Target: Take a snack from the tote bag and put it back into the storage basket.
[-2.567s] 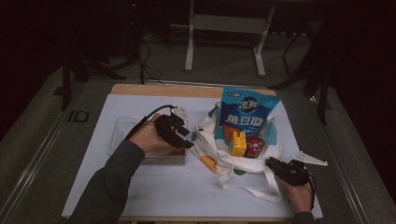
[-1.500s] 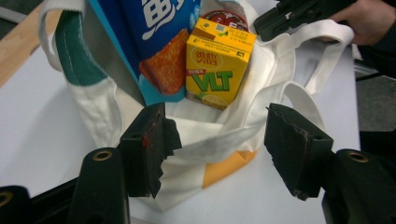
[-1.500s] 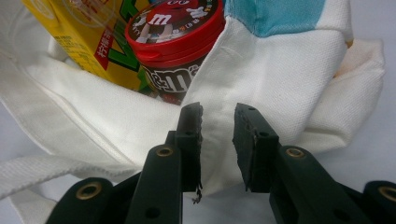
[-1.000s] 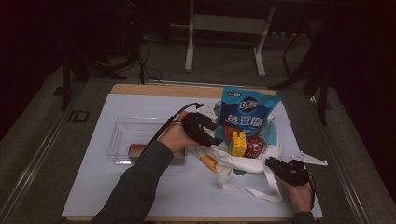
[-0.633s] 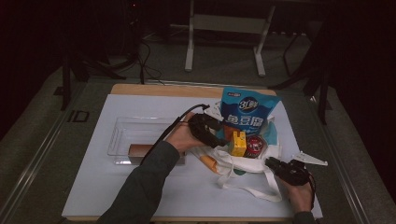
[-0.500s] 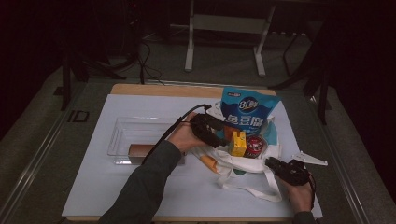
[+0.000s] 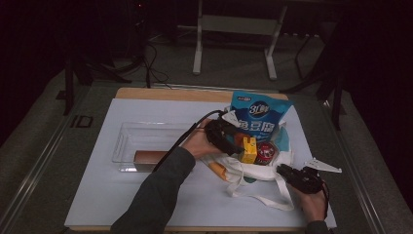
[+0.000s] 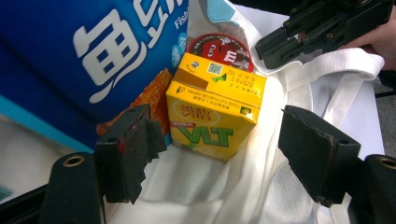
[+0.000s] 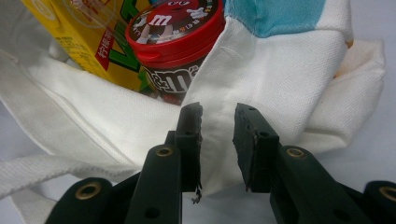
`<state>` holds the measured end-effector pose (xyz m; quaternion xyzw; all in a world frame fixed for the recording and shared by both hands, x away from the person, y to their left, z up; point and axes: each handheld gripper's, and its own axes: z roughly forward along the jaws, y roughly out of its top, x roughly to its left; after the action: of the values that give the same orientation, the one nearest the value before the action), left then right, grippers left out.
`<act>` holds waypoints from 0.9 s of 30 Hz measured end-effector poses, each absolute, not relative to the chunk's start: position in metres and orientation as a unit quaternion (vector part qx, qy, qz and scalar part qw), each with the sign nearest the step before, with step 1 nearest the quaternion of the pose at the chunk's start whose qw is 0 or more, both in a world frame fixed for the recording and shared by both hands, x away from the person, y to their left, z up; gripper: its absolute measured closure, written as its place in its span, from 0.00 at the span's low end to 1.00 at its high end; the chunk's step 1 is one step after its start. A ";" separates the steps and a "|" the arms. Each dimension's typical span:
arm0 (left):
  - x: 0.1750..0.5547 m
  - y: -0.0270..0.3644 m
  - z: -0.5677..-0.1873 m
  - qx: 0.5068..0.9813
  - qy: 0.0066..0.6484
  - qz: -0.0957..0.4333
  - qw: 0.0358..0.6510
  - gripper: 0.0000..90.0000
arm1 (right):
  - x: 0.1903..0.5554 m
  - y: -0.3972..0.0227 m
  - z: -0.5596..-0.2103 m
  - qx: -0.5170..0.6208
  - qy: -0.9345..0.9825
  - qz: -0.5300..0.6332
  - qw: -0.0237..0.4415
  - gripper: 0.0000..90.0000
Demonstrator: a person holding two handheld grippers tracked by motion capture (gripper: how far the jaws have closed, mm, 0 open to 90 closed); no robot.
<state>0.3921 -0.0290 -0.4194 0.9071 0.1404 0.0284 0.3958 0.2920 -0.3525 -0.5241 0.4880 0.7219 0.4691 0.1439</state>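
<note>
A white tote bag [image 7: 253, 176] lies on the table mat with a yellow juice box [image 7: 249, 149], a red-lidded candy tub [image 7: 264, 152] and a blue pouch [image 7: 255, 114] in it. My left gripper [image 7: 228, 141] hovers at the bag's mouth. Its jaws have just been opening and stand wide on either side of the juice box [image 8: 215, 107] without touching it, so my left gripper [image 8: 219, 126] is open. My right gripper [image 9: 217, 114] pinches a fold of the bag's cloth [image 9: 280, 70] just below the candy tub [image 9: 177, 32].
A clear plastic tray [image 7: 127, 132] with a brown bar [image 7: 151, 156] in it sits on the left of the mat. An orange stick-shaped item [image 7: 218, 170] lies by the bag's near edge. An orange packet [image 8: 154, 93] is wedged beside the juice box.
My left gripper has moved right from the tray to the bag's mouth, ending over the juice box. The right gripper has kept still on the bag.
</note>
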 end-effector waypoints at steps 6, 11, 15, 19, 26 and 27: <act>0.394 -0.039 -0.424 0.911 0.133 0.021 0.391 0.29 | 0.292 -0.353 -0.524 0.487 0.722 0.470 0.144 0.80; 0.396 -0.048 -0.428 0.914 0.130 0.020 0.385 0.28 | 0.292 -0.353 -0.524 0.486 0.723 0.469 0.144 0.80; 0.398 -0.053 -0.432 0.914 0.133 0.019 0.384 0.25 | 0.292 -0.353 -0.524 0.486 0.723 0.470 0.144 0.79; 0.401 -0.057 -0.437 0.914 0.133 0.014 0.382 0.21 | 0.292 -0.353 -0.524 0.486 0.723 0.469 0.144 0.79; 0.403 -0.065 -0.446 0.917 0.132 0.010 0.377 0.21 | 0.292 -0.353 -0.523 0.485 0.724 0.469 0.144 0.79; 0.403 -0.065 -0.447 0.917 0.132 0.010 0.377 0.22 | 0.292 -0.353 -0.523 0.485 0.725 0.468 0.144 0.79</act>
<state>0.4032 -0.0654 -0.4472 0.9166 0.1319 0.0096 0.3774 0.2921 -0.3526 -0.5234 0.4848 0.7246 0.4684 0.1436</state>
